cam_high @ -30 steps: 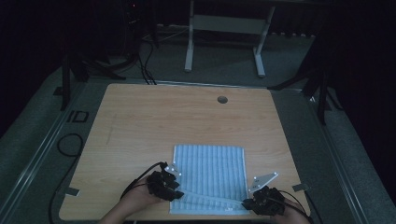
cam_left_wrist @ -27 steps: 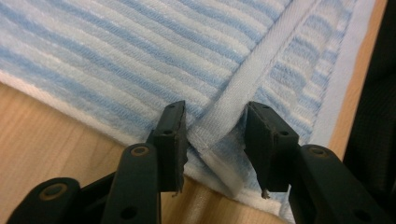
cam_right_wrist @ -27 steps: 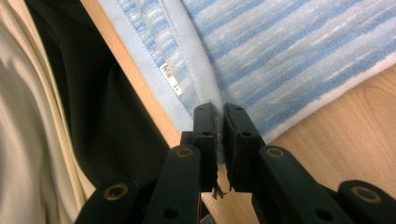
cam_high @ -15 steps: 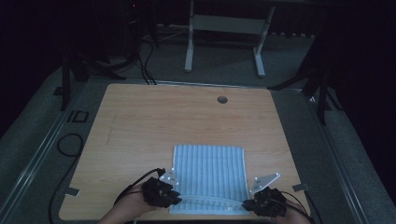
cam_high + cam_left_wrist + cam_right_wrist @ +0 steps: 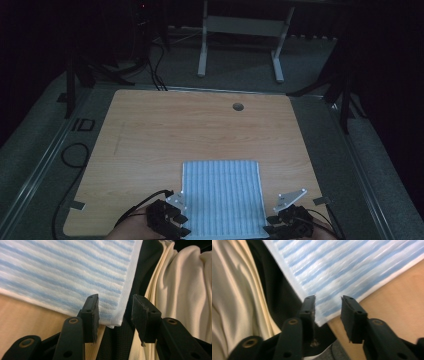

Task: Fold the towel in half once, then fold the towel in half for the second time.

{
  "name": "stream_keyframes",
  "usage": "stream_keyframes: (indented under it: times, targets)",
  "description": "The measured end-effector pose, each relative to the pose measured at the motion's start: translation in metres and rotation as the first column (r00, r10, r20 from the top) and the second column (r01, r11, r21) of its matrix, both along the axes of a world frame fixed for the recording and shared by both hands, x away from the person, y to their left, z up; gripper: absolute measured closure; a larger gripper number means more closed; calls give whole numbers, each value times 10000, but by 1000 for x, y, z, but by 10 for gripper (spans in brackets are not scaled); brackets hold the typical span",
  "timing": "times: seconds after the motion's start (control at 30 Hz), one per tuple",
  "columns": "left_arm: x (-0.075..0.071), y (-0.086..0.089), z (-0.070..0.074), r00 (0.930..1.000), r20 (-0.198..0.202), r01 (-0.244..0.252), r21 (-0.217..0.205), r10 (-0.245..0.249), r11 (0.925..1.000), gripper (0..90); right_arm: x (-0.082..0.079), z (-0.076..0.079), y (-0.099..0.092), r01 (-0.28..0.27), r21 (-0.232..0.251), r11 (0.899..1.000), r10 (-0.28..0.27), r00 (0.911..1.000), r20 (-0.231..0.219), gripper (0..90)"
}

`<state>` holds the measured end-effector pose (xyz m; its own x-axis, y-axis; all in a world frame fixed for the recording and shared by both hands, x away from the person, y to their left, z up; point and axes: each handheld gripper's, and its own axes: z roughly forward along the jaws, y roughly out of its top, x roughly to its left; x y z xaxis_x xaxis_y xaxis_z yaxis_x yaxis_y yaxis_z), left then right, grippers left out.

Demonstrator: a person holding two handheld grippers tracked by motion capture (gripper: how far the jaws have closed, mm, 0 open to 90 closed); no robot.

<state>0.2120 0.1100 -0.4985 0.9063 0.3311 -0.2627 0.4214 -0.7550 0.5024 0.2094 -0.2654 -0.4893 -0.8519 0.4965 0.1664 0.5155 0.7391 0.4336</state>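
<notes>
1. The striped cloth point(image 5: 222, 197) lies flat at the near edge of the tabletop point(image 5: 175, 130)
2. Left gripper point(image 5: 115, 311) and right gripper point(image 5: 327, 308): fingers just opened, part-wide, nothing pinched, each at a near corner
3. Soft, light and floppy; pinch the near corners

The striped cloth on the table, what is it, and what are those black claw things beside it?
It is a blue and white striped towel, lying flat near the front edge of a wooden table. The black things are hand-held tongs: a person holds one in each hand. The high view looks down from above: the left tongs sit at the towel's near left corner, the right tongs at its near right corner. The other two pictures come from small cameras riding on each pair of tongs, looking along their black jaws. Both have just been opening, and their pads stand apart with a towel corner in front of them. Nothing is gripped right now.
</notes>
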Motion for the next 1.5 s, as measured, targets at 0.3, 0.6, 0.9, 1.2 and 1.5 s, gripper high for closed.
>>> stream_keyframes:
  times: [0.3, 0.6, 0.9, 1.2, 1.5]
  targets:
    - [43, 12, 7, 9862, 459, -1606, 262, 1593, 9867, 470, 35, 15, 2, 319, -171, 9993, -302, 9953, 918, 603]
    - [93, 26, 7, 9621, 606, -2682, 304, 2660, 9629, 414, 93, 23, 9, 379, -740, 9965, -273, 9898, 1401, 556]
    - [139, 26, 0, 9539, 507, -2984, 523, 2959, 9530, 393, 157, 25, 16, 692, -907, 9935, -573, 9901, 1279, 521]
    - [167, 21, -15, 9494, 234, -3142, 658, 3133, 9471, 393, 191, 7, 28, 762, -1311, 9884, -663, 9947, 788, 517]
    - [176, 11, -27, 9593, 203, -2824, 938, 2818, 9547, 465, 206, -12, 38, 706, -1738, 9823, -688, 9975, 165, 555]
